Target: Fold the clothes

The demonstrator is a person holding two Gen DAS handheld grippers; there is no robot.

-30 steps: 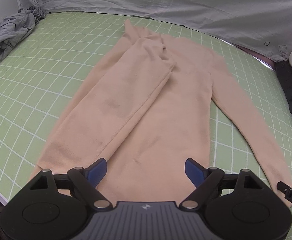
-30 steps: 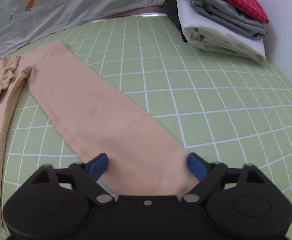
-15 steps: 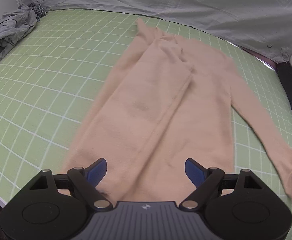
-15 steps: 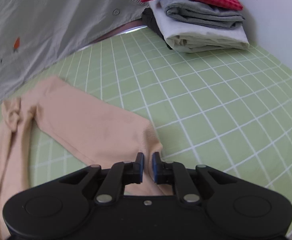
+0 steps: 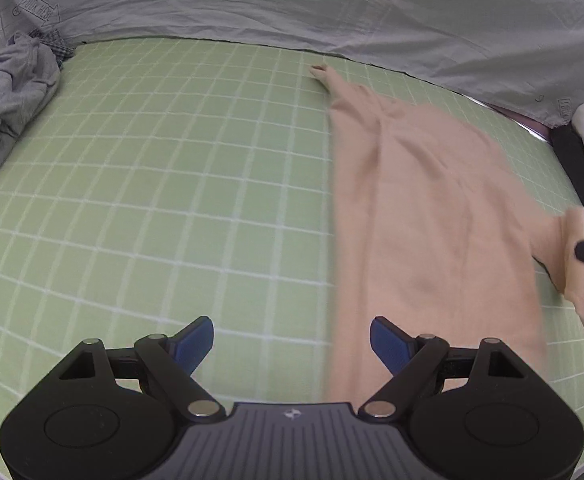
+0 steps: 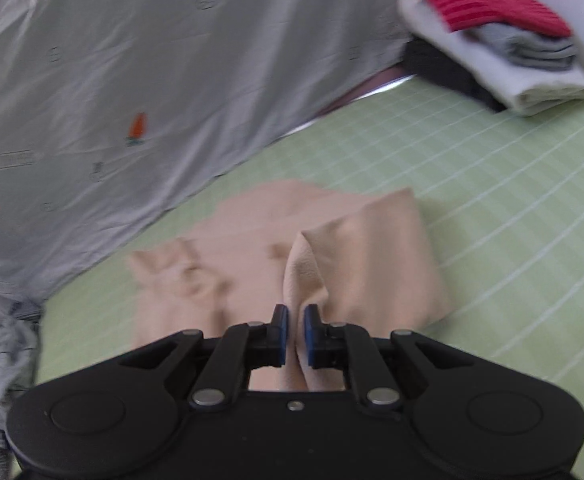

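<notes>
right claw (image 6: 295,330) is pinched tight on the sleeve of the peach top (image 5: 432,216) lying on the green checked tabletop (image 5: 172,184), left claw (image 5: 292,340) hanging wide open with nothing in it

Right gripper (image 6: 292,330) now pinched on lifted, inward-carried sleeve (image 6: 356,256).

left claw (image 5: 292,340): black, blue pads, jaws spread wide, nothing between, angled down | right claw (image 6: 295,334): jaws pinched on peach knit sleeve (image 6: 356,264), lifted
</notes>
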